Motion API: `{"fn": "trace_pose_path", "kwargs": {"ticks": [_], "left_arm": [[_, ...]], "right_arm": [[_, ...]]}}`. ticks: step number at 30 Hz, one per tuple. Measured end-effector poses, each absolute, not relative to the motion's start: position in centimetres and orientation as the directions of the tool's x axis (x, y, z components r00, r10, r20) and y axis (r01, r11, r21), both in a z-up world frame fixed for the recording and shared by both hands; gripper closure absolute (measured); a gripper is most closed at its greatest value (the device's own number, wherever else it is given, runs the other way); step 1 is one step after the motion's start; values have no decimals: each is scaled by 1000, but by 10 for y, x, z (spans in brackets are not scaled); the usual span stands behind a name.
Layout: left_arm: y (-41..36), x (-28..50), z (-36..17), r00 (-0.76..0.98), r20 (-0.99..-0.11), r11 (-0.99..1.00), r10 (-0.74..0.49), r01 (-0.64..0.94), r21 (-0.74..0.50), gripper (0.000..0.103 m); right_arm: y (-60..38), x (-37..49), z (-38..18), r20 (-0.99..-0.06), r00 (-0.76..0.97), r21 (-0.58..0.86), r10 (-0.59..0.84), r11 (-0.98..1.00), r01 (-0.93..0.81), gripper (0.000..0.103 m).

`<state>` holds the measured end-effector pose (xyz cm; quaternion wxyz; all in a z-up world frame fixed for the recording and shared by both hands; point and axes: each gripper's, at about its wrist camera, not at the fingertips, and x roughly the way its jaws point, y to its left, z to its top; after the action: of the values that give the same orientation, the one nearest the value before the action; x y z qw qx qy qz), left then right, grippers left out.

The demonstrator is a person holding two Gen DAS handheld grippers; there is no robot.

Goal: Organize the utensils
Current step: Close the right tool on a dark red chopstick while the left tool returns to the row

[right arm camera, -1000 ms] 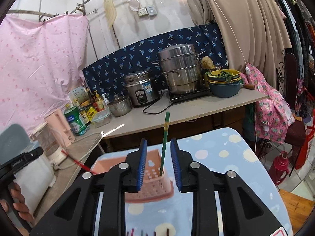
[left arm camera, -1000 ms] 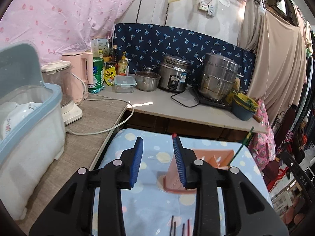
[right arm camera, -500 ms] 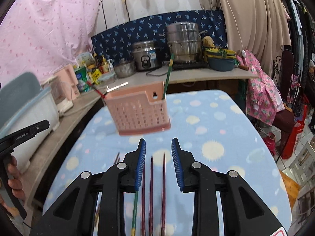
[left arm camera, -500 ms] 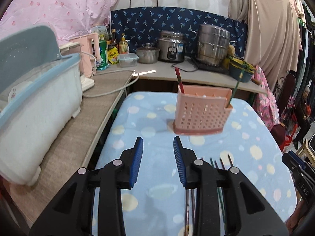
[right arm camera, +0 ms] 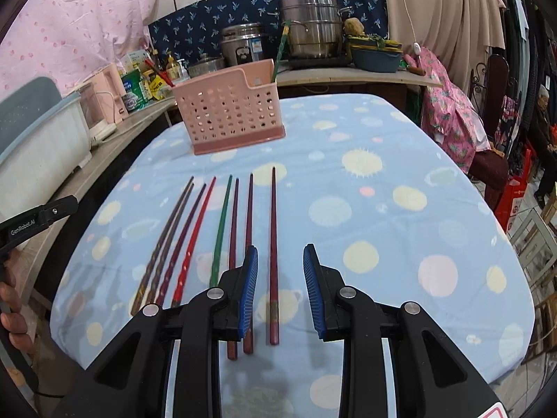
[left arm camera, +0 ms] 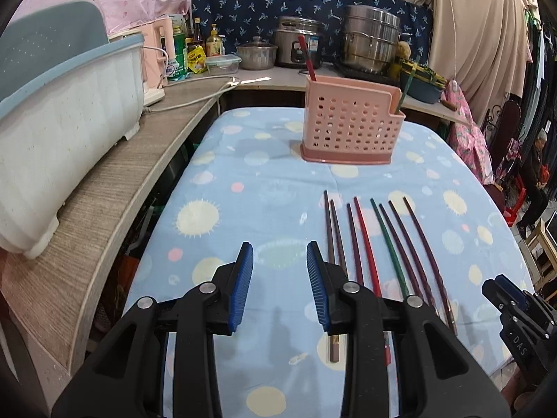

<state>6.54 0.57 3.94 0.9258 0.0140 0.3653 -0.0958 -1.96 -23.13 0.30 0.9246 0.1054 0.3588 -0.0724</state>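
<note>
1. As the left wrist view looks down the table, the left gripper (left arm camera: 278,271) sits low in the centre of the frame with its jaws apart and nothing between them, above the dotted blue cloth (left arm camera: 243,181).
2. Eight loose chopsticks (left arm camera: 379,244) lie side by side on the cloth, right of centre, with their tips toward the holder. One is red (left arm camera: 365,240) and one green (left arm camera: 386,240); the rest are dark.
3. The pink perforated holder (left arm camera: 351,129) stands upright at upper centre, well apart from the row. It already carries one red stick (left arm camera: 306,57) at its left and one green stick (left arm camera: 405,83) at its right.
4. In the right wrist view, the right gripper (right arm camera: 280,289) sits at lower centre, jaws likewise apart and gripping nothing. The rightmost dark chopstick (right arm camera: 273,244) lies directly in the gap between them.
5. The holder (right arm camera: 229,118) appears at upper left of centre.
6. Handling assessment: the sticks look light, stiff, thin and probably smooth, so liable to roll or swivel in the pads. Judged best hold: across the thicker butt end, nearest the grippers, taking one stick clear of its neighbours.
</note>
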Motion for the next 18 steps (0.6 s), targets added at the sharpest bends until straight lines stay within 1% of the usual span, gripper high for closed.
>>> {"fn": "trace_pose_path", "kwargs": {"ticks": [5,18], "left_arm": [[3,55,25,694,-699,979,-173,196,-48,72],[-7,46,-11,627,-754,973,-195,219,-69,72]], "right_arm": [[-230,-24,-13,-699,714,171,-36,961,216,76],[-222,-21,-40,-728,685,170,-26,961,217,77]]}}
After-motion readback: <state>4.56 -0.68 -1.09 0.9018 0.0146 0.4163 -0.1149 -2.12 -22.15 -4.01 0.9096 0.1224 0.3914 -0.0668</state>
